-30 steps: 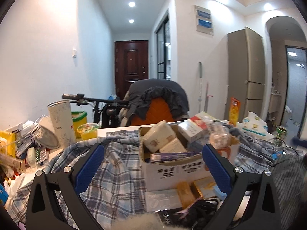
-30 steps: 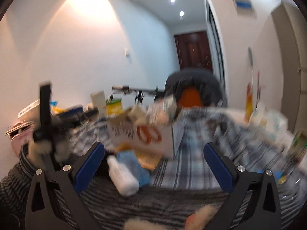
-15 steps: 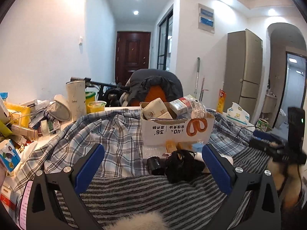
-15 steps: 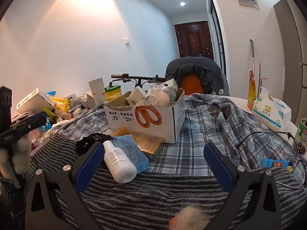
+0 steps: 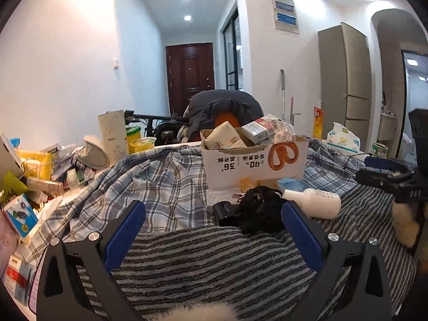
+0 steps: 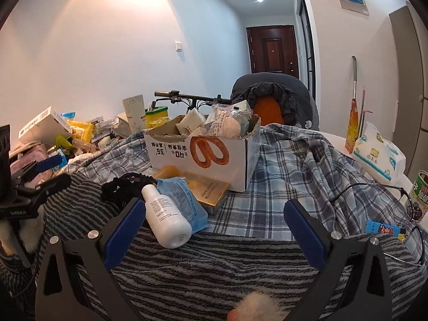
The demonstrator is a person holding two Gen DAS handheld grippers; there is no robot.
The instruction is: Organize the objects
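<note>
A white cardboard box (image 5: pixel 254 164) (image 6: pixel 203 157) crammed with packets stands on a plaid cloth (image 5: pixel 160 187) (image 6: pixel 289 176). In front of it lie a white bottle (image 5: pixel 313 200) (image 6: pixel 165 219), a blue packet (image 6: pixel 184 200), a gold flat box (image 6: pixel 208 190), a black tangled item (image 5: pixel 259 208) (image 6: pixel 125 187) and a small black cylinder (image 5: pixel 224 212). My left gripper (image 5: pixel 212 211) hovers open over a striped blanket (image 5: pixel 214 256) (image 6: pixel 214 264), short of these things. My right gripper (image 6: pixel 214 208) is open too, with the bottle by its left finger. Each gripper shows at the edge of the other's view.
A heap of boxes, packets and cups (image 5: pixel 53 165) (image 6: pixel 67 133) fills the left side of the table. A tissue pack (image 6: pixel 379 157) (image 5: pixel 342 137), a green can (image 6: pixel 420 195), an orange bag (image 6: pixel 353 123) and a cable (image 6: pixel 374 187) sit at the right. A coat-draped chair (image 5: pixel 222 115) and a bicycle (image 6: pixel 187 99) stand behind.
Both grippers have pulled back from the box and steadied; the box looks smaller and the striped blanket now fills the foreground. Nothing was picked up.
</note>
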